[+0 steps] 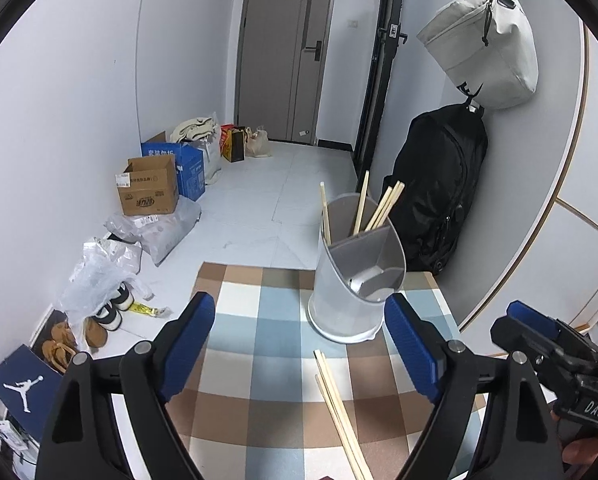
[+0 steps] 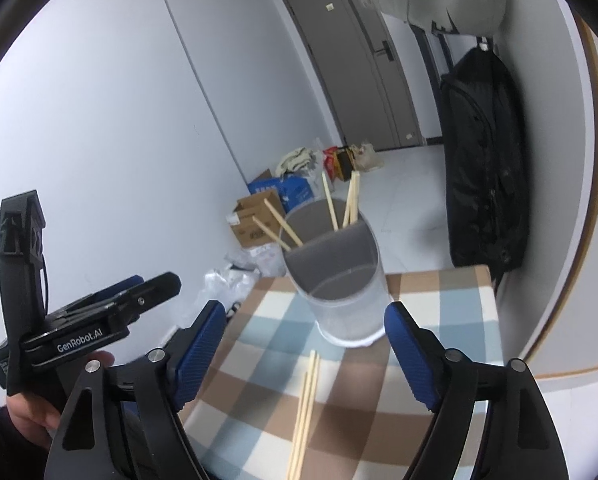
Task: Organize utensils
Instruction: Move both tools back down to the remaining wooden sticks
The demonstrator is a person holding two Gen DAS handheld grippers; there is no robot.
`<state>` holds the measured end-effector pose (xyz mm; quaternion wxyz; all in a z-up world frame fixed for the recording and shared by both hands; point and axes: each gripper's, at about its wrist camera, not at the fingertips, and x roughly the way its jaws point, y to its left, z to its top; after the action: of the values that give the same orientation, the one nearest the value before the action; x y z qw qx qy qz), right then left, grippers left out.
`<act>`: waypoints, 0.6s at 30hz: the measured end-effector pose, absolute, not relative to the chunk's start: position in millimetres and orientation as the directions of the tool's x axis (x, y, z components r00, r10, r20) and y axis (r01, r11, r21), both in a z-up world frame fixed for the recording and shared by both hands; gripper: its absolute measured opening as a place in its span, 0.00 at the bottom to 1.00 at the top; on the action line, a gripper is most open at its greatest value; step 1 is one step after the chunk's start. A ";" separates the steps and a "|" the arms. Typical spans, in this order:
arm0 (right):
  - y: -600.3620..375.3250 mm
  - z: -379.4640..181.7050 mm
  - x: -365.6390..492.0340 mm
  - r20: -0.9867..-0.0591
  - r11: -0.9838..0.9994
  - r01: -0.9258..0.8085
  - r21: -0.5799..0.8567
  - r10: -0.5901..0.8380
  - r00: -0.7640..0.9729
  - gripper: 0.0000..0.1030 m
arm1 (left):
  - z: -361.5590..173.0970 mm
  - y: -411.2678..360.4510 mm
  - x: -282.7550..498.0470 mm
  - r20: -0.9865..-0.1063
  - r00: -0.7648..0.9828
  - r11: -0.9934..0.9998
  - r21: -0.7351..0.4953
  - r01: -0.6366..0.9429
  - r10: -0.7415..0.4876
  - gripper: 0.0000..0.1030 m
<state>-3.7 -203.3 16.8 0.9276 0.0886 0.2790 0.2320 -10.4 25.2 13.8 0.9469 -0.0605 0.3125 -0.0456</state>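
A grey divided utensil holder [image 1: 355, 280] [image 2: 345, 280] stands at the far end of a checked cloth [image 1: 267, 344] [image 2: 439, 312]. Several wooden chopsticks [image 1: 383, 210] [image 2: 331, 204] stick up from its rear compartment. A loose pair of chopsticks [image 1: 339, 412] [image 2: 305, 412] lies flat on the cloth in front of the holder. My left gripper [image 1: 303, 340] is open above the cloth, the pair lying between and below its blue pads [image 1: 187, 348]. My right gripper [image 2: 305, 348] is open too, with the same pair beneath it. Neither holds anything.
A black backpack [image 1: 439, 188] and a pale bag [image 1: 487, 40] hang on the right wall. Cardboard boxes [image 1: 149, 188], plastic bags and shoes [image 1: 111, 312] crowd the floor at left. A grey door [image 1: 283, 52] closes the hallway. The right gripper's body [image 1: 551, 348] sits just right of the left one.
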 end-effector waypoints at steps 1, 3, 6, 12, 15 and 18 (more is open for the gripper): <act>-203.1 13.1 -4.7 -0.484 0.879 -0.380 0.288 0.476 0.734 0.80 | 8.8 25.6 -10.9 -0.589 0.799 0.989 -0.143 0.043 -0.120 0.81; -203.1 5.2 -6.3 -0.501 0.885 -0.373 0.278 0.465 0.730 0.83 | 1.3 26.6 -10.3 -0.598 0.792 0.989 -0.144 0.039 -0.118 0.82; -203.6 -6.0 -8.1 -0.525 0.896 -0.359 0.262 0.444 0.726 0.86 | -11.5 31.0 -9.4 -0.603 0.786 0.983 -0.181 0.030 -0.135 0.82; -202.7 -24.7 -5.9 -0.576 0.911 -0.338 0.235 0.411 0.707 0.91 | -28.4 34.2 -3.9 -0.618 0.776 0.984 -0.176 0.019 -0.125 0.82; -199.4 -37.9 -1.3 -0.611 0.918 -0.331 0.217 0.392 0.688 0.91 | -41.0 42.0 -1.4 -0.645 0.757 0.985 -0.172 -0.008 -0.107 0.82; -191.8 -54.1 6.8 -0.664 0.923 -0.317 0.218 0.379 0.645 0.91 | -51.6 51.3 5.6 -0.696 0.712 0.980 -0.188 -0.057 -0.092 0.82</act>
<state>6.8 -191.8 -54.1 0.9059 0.0409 0.3752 0.1921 5.6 51.3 -51.6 0.9200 -0.0986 0.3792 -0.0094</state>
